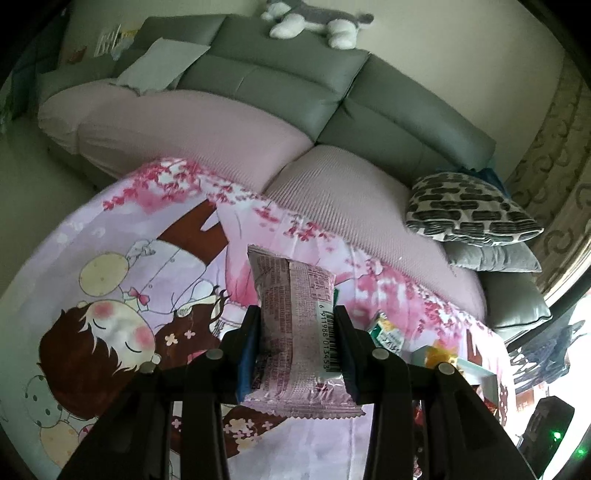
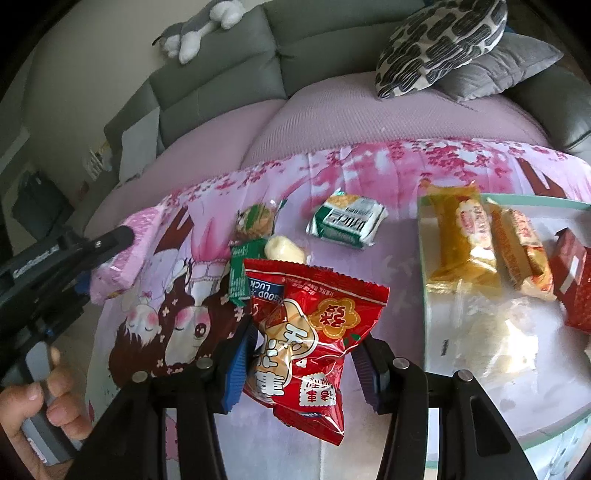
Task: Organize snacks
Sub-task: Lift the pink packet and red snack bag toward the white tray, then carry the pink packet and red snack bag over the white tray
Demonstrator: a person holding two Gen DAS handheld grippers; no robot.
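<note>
While my left gripper (image 1: 297, 345) is clamped on the pink packet (image 1: 295, 321), the packet stands upright between the blue pads, barcode side toward the right finger, raised above the printed cloth (image 1: 110, 295). From the right wrist view I see the same packet at the far left, pinched in the left gripper's black tip, and a hand (image 2: 40, 417) wrapped round the grey handle below it. My right gripper (image 2: 301, 365) is closed on the red bag (image 2: 314, 332), which is crumpled at its waist where the pads squeeze it and held above the cloth. Just beyond the red bag lie a green wrapper (image 2: 238, 273), a small pale sweet (image 2: 282, 249) and a round green-and-brown snack (image 2: 256, 219), close together; a green-and-white packet (image 2: 347, 221) lies a little apart to their right. Further right, a clear tray (image 2: 428, 295) with a pale green rim holds a yellow packet (image 2: 460, 243), an orange-and-cream one (image 2: 521, 247) beside it and a red box (image 2: 576, 284) at the edge. Behind the cloth runs a pink-covered sofa (image 1: 229, 129) with grey backrests, a patterned cushion (image 1: 469, 206) stacked on a grey one, and a plush toy (image 1: 314, 18) on top of the backrest.
</note>
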